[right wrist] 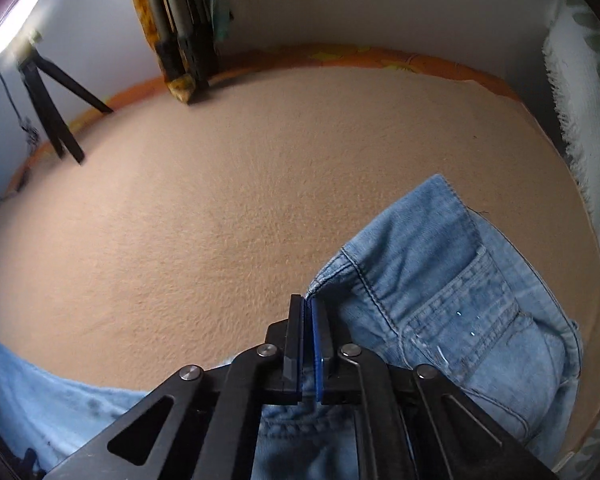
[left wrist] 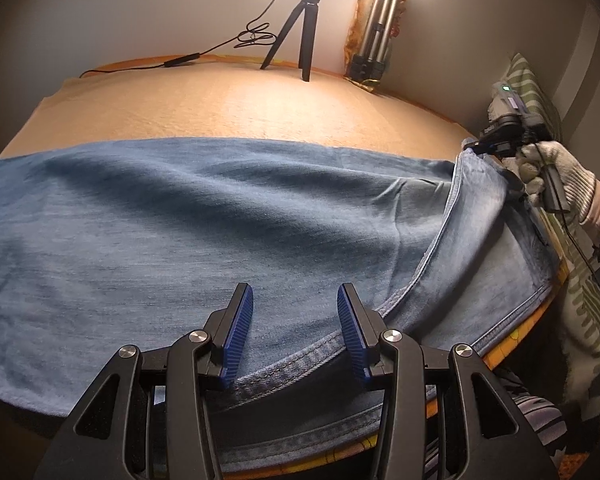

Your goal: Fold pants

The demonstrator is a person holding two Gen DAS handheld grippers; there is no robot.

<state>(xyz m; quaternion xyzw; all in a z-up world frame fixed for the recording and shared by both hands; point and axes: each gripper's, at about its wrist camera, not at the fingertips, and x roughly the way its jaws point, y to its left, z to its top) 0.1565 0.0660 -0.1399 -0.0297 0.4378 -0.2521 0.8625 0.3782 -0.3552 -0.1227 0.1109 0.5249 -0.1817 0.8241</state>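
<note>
While the jeans [left wrist: 220, 216] lie spread across the tan blanket [left wrist: 228, 108], the left gripper [left wrist: 296, 296] hovers released over the hem near the front edge, pads apart. Right gripper [right wrist: 310, 308] is clenched on the jeans' edge by the back pocket [right wrist: 456, 292]. Gloved hand [left wrist: 556, 172] holds it. Tripod [left wrist: 300, 28] stands by the wall.

The left wrist view looks steeply down along its fingers from close above the near edge of the pants [left wrist: 220, 220], facing the far wall. The right wrist view looks down more steeply, very near the pants' right end. Both share the tan bed cover [left wrist: 240, 108] and black tripod [left wrist: 300, 24].
</note>
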